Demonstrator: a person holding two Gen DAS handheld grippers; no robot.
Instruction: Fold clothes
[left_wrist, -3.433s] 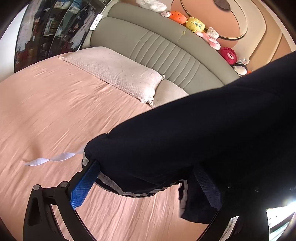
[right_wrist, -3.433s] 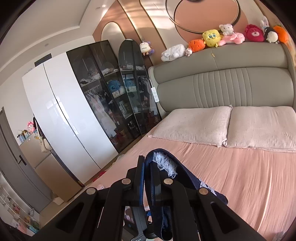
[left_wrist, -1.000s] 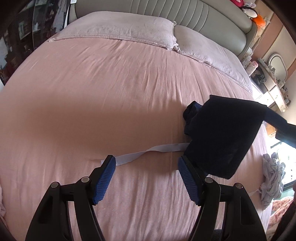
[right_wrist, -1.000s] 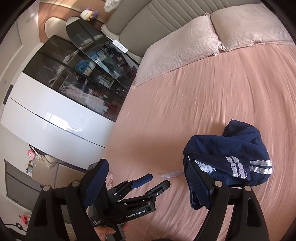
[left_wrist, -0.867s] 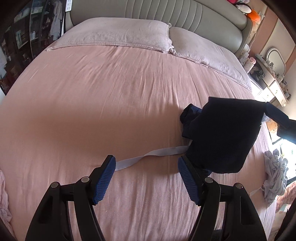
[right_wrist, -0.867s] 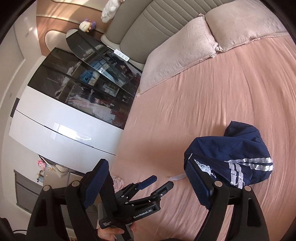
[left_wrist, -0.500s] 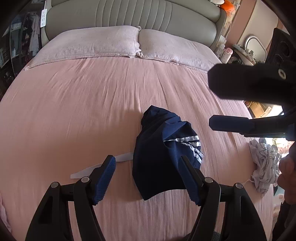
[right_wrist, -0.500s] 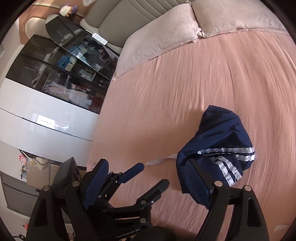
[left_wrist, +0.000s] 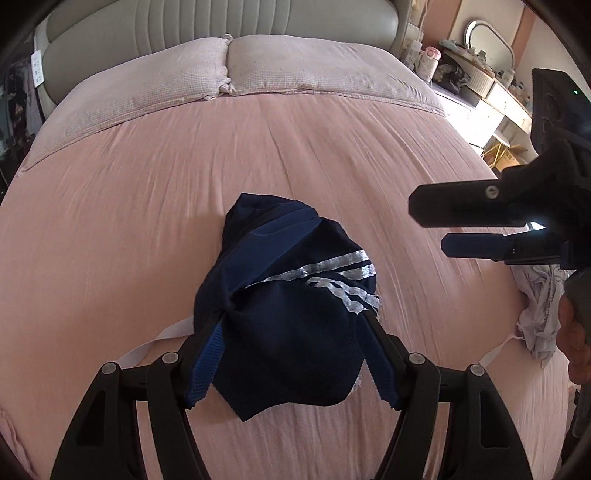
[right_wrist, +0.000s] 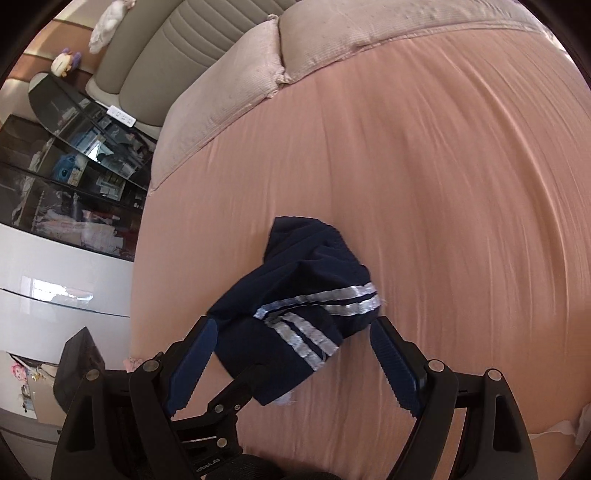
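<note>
Shorts on bed, between left gripper fingers. Right gripper off to its right, pillows ahead, strap left of shorts, cloth pile far right.

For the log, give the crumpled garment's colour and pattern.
Navy garment with silver-white stripes; clearest in right wrist view.

Navy garment: matt knit cloth w/ shiny silver stripes at 2 o'clock. Bedsheet: soft pink cloth, fine creases. Pillows: waffle-textured. Gripper pads: ribbed blue rubber; frame matt black plastic. Wardrobe: glossy.
</note>
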